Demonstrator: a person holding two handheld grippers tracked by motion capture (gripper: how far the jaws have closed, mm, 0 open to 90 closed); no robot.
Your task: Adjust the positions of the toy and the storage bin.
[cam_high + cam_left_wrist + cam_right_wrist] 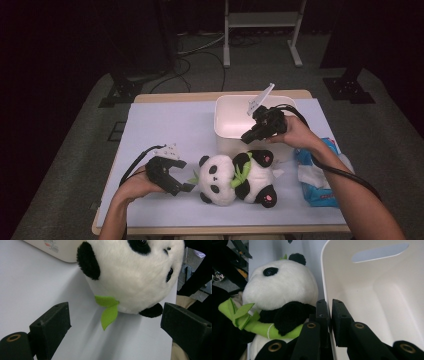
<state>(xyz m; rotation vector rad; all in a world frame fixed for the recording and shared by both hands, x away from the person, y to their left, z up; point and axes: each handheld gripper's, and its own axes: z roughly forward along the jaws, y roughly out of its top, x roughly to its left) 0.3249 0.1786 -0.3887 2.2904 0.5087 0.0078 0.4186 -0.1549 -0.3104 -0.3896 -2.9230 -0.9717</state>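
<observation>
White plastic bin point(235, 117) has its near rim pinched by the right gripper point(248, 135), probably to steady it; the left gripper point(181, 186), jaws wide and empty, waits at nine o'clock of the panda point(235, 177), which lies at the bin's six o'clock.

A lab-like recording room: dark curtains point(75, 40), carpeted floor point(60, 175), covered table point(165, 125), metal stand point(262, 25).

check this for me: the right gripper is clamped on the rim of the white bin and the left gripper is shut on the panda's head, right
Not quite. The right gripper is indeed clamped on the white bin rim, but the left gripper is open: in the left gripper view its jaws stand wide apart just short of the panda, not pressing on its head.
</observation>
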